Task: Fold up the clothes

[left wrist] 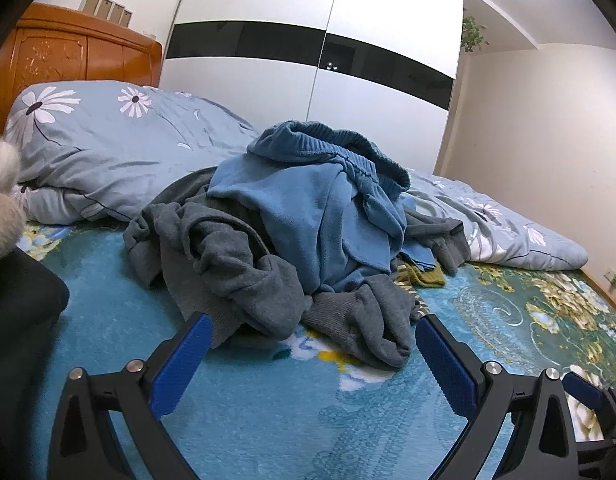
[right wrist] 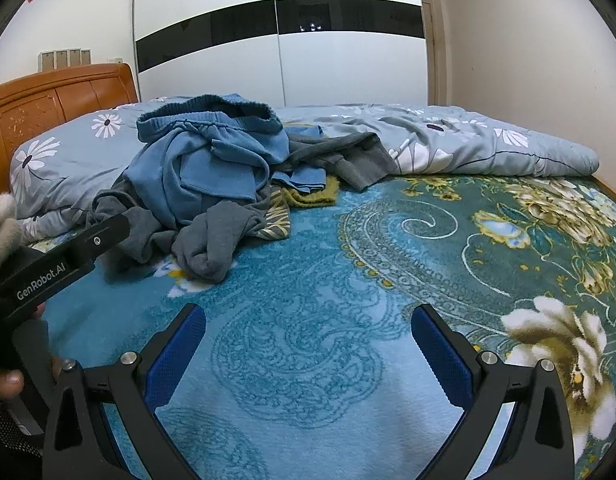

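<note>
Left claw [left wrist: 313, 330] gapes wide, its fingertips nearly touching the grey garment [left wrist: 244, 264] at the near edge of the clothes heap; right claw [right wrist: 308, 320], equally spread, has that heap [right wrist: 204, 184] well ahead-left, so left is nearer.

right gripper [right wrist: 308, 320] jaws apart | clothes pile [right wrist: 212, 184] ahead-left, perhaps trousers

Bedroom, evenly lit. Across the back wall, a white sliding wardrobe [left wrist: 308, 52] with a black band. To the left, a carved orange wooden headboard [left wrist: 64, 52] topped by small beige boxes [left wrist: 106, 9]. Spread below, a teal floral blanket [right wrist: 387, 260]; behind it, a rumpled daisy-print duvet [left wrist: 108, 148]. Off right, plain cream wall [right wrist: 527, 60], green plant [left wrist: 473, 34] high up.
</note>
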Action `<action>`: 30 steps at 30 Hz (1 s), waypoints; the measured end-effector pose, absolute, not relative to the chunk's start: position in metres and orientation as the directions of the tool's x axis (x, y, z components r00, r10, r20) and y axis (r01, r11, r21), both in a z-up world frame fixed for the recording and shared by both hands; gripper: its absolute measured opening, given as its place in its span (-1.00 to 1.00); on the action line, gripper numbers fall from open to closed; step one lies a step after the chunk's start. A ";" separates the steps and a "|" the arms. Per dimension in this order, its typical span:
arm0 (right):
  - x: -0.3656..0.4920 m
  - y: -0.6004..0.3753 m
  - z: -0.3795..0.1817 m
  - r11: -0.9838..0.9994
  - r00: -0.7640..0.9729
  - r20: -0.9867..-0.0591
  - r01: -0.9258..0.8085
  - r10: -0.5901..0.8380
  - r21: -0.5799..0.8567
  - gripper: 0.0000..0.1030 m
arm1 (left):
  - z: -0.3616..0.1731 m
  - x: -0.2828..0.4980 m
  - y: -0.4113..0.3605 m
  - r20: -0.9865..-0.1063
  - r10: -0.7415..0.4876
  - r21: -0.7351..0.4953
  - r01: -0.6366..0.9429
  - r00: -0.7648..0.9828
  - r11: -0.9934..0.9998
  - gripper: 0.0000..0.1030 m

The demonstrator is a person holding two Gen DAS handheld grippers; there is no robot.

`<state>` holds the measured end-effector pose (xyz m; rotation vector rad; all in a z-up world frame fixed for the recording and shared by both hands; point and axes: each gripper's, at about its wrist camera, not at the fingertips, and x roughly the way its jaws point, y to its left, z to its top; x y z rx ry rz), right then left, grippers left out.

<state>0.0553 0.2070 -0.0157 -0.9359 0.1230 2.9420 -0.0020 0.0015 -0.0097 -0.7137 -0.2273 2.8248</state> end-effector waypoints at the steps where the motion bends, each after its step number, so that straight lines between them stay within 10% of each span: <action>1: 0.055 0.206 -0.015 -0.996 -0.815 -0.579 -0.073 0.028 0.056 1.00 | -0.010 -0.002 0.002 -0.450 0.249 -0.201 -0.175 -0.858 -0.964 1.00; 30: 0.056 0.206 -0.018 -0.994 -0.810 -0.584 -0.097 0.052 0.045 1.00 | -0.002 0.006 0.002 -0.436 0.213 -0.174 -0.151 -0.874 -0.973 1.00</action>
